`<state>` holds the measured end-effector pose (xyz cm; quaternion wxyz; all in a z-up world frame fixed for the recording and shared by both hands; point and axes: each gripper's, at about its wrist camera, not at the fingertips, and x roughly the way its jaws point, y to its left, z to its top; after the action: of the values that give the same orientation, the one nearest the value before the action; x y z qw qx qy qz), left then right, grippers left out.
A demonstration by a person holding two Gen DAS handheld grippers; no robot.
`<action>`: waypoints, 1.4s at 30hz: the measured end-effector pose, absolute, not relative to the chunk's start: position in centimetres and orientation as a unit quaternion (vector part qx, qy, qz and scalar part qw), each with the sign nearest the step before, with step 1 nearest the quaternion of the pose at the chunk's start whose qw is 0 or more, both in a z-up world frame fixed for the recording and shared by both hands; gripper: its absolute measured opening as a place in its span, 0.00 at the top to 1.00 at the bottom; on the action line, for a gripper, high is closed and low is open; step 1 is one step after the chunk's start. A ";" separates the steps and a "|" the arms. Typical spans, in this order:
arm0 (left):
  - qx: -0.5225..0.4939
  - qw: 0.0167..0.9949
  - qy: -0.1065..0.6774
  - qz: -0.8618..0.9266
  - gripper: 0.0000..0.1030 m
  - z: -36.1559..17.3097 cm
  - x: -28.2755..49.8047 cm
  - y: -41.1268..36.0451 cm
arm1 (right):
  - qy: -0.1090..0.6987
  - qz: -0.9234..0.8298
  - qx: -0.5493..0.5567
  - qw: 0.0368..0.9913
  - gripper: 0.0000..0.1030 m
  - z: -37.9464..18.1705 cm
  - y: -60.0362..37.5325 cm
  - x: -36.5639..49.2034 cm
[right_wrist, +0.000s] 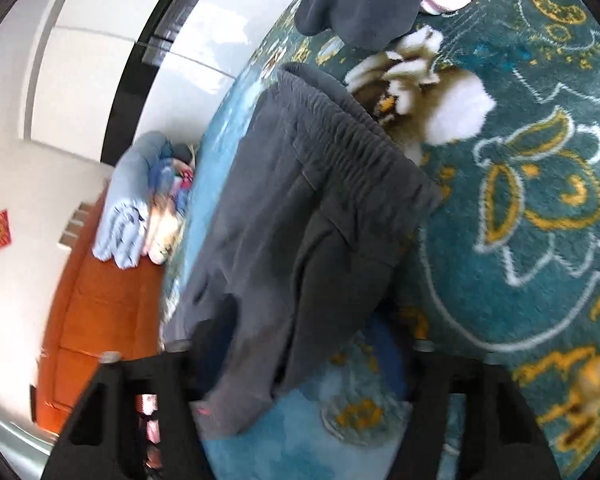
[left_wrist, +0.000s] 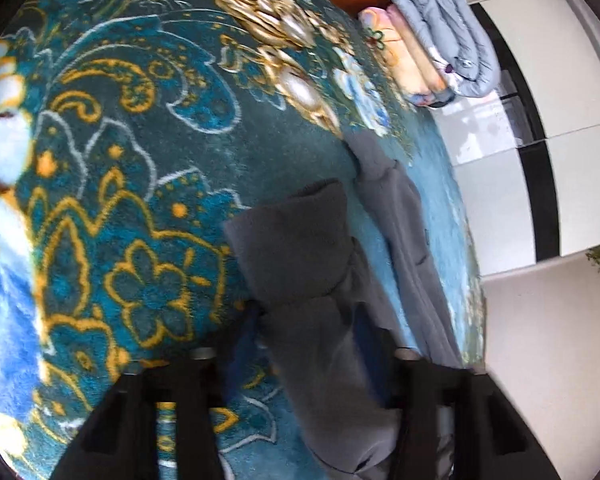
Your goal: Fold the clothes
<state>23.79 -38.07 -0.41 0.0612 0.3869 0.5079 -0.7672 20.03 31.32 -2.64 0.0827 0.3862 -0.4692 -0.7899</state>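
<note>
**A:** What are your tongs doing?

**B:** My left gripper (left_wrist: 316,344) points down at the bed, and a grey trouser leg (left_wrist: 300,248) runs up between its two black fingers. Cloth fills the gap, but blur hides the pads, so I cannot tell whether they press on it. My right gripper (right_wrist: 304,344) sits over the waist end of the same grey sweatpants (right_wrist: 300,216). The fabric lies between the fingers there too, and again I cannot tell whether it is pinched or loose.

**A:** Where do the pants lie?

**B:** On the teal floral blanket (left_wrist: 140,160) that covers the bed, near its edge. The gathered elastic waistband (right_wrist: 352,136) shows in the right wrist view, with the cloth partly doubled over itself.

**A:** Anything further out?

**B:** A stack of folded bedding (left_wrist: 432,40), pale blue over peach, rests at the blanket's far corner against an orange wooden headboard (right_wrist: 100,300). White floor tiles (left_wrist: 560,80) lie beyond the bed.
</note>
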 end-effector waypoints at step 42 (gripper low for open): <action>0.472 0.182 0.527 -0.683 0.89 5.7 4.2 -39.2 | -0.417 -0.802 0.415 0.100 0.89 7.9 31.6 7.2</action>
<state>4.20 -39.19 5.68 0.1819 0.4722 0.5270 -0.6829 7.22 31.60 7.85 0.1003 0.4150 -0.4170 -0.8024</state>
